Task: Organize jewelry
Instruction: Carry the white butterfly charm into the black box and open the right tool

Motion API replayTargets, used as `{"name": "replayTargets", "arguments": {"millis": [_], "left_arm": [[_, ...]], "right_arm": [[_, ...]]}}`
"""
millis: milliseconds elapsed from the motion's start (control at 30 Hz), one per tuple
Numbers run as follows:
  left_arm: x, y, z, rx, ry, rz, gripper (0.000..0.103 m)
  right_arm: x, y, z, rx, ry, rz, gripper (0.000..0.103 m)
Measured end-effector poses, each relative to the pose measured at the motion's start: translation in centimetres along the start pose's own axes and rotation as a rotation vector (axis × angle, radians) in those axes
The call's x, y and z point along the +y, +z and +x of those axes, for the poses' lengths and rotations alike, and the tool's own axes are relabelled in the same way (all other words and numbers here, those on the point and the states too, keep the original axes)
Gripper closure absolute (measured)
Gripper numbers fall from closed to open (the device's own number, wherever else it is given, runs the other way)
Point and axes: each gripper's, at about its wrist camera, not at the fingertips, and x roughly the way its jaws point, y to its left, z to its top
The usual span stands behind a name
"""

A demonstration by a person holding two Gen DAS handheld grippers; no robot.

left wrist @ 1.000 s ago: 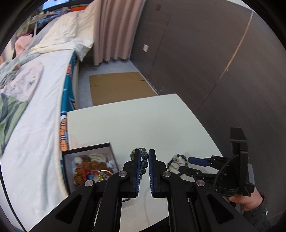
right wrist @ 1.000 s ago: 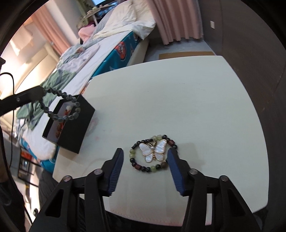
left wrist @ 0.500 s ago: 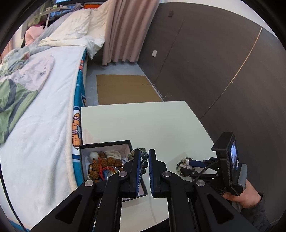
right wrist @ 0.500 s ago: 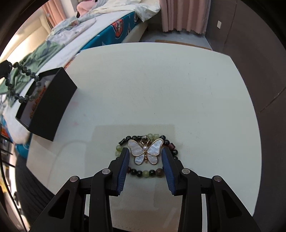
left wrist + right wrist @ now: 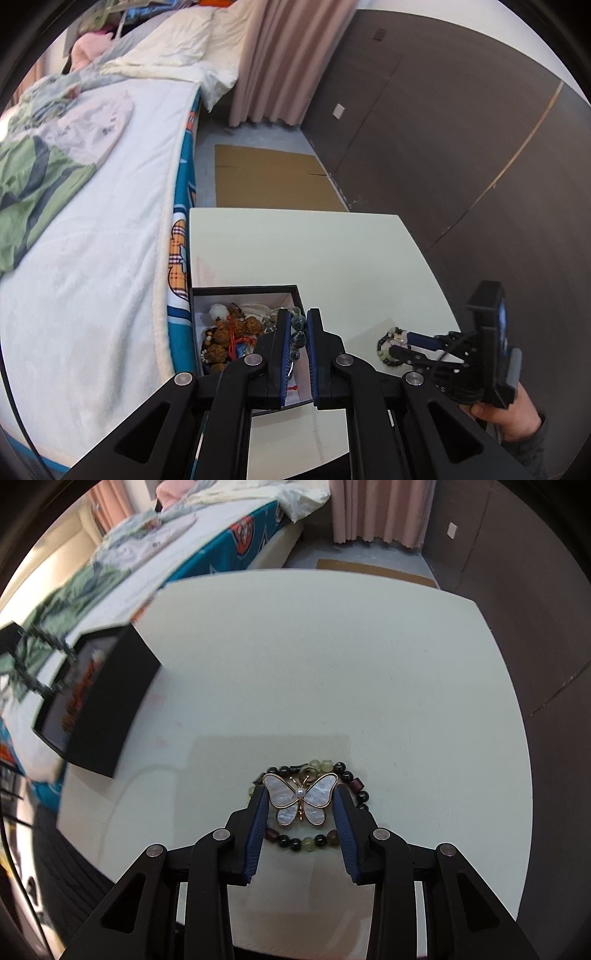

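left gripper (image 5: 298,334): jaws clamped on grey bead bracelet (image 5: 297,331) above black box (image 5: 245,290) | right gripper (image 5: 300,805): jaws closing around butterfly bracelet (image 5: 301,796) on desk (image 5: 332,664), contact unclear

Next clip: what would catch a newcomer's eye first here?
The butterfly pendant, pearly with gold edging, lies on a bead bracelet on the white table, framed by the right tongs, whose jaws have just been closing around it. To the left, the left tongs grip a grey bead bracelet over the open black jewelry box.
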Motion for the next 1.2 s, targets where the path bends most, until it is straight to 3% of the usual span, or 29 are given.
{"name": "replayTargets", "arguments": {"millis": [67,133,200,667,833,900,933,1200], "left_arm": [[0.2,0.1,0.2,0.021,0.005,-0.010,0.084],[0.2,0.0,-0.1,0.014,0.016,-0.009,0.045],[0.3,-0.2,-1.0,-0.027,0.026,-0.008,0.033],[3.1,-0.8,-4.2,-0.068,0.071,-0.066,0.032],[4.2,-0.8,-5.7,-0.090,0.079,-0.105,0.032],[4.1,-0.8,-6.2,-0.096,0.081,-0.099,0.032],[4.0,-0.9,-6.3,-0.096,0.085,-0.087,0.032],[2.3,-1.4,-5.3,-0.068,0.068,-0.044,0.032]], "right_arm": [[0.2,0.1,-0.9,-0.022,0.011,0.010,0.066],[0.6,0.3,-1.8,-0.047,0.025,0.011,0.066],[1.2,0.6,-2.9,-0.070,0.041,0.004,0.066],[9.7,4.8,-7.0,-0.182,0.219,-0.098,0.066],[12.0,6.0,-7.6,-0.225,0.384,-0.108,0.065],[12.0,6.0,-7.0,-0.208,0.379,-0.075,0.041],[11.9,5.8,-6.9,-0.213,0.373,-0.060,0.039],[7.7,2.6,-7.4,-0.218,0.330,0.057,0.038]]}}
